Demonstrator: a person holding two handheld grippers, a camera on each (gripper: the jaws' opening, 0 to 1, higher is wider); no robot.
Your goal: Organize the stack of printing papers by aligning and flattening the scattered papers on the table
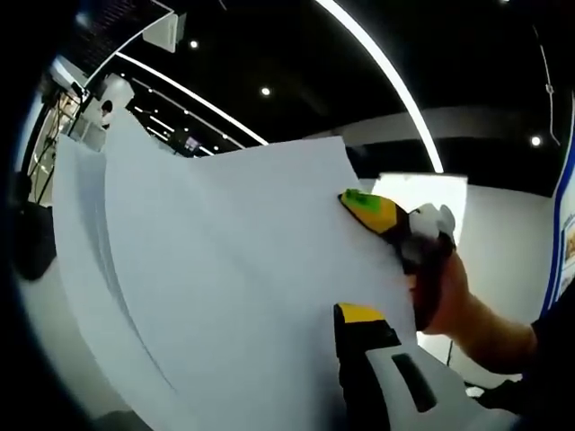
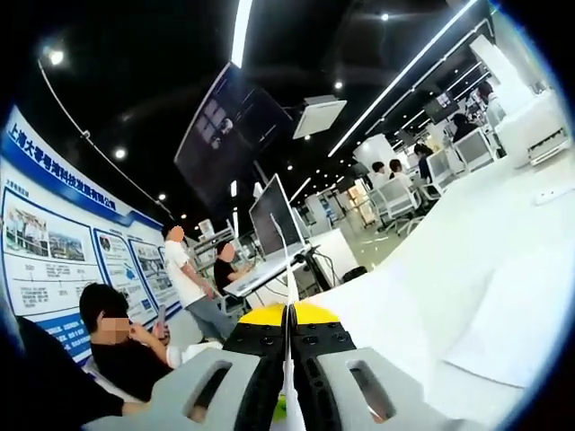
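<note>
A stack of white printing papers (image 1: 225, 287) is held up on edge in the left gripper view, its sheets fanned slightly at the left. My left gripper (image 1: 340, 316) is at the stack's lower right. One yellow-tipped jaw is on the near side and the other is hidden behind the paper. My right gripper (image 1: 359, 203), with a green and yellow tip and a hand (image 1: 454, 292) holding it, pinches the stack's right edge higher up. In the right gripper view the right gripper (image 2: 288, 314) is shut, with the thin edge of the papers (image 2: 431, 305) between its jaws.
Several people (image 2: 184, 269) sit or stand at desks with monitors (image 2: 269, 215) beyond the papers. A blue poster wall (image 2: 63, 242) runs along the left. Strip lights (image 1: 386, 72) cross the dark ceiling. A blue panel (image 1: 561, 224) stands at the right.
</note>
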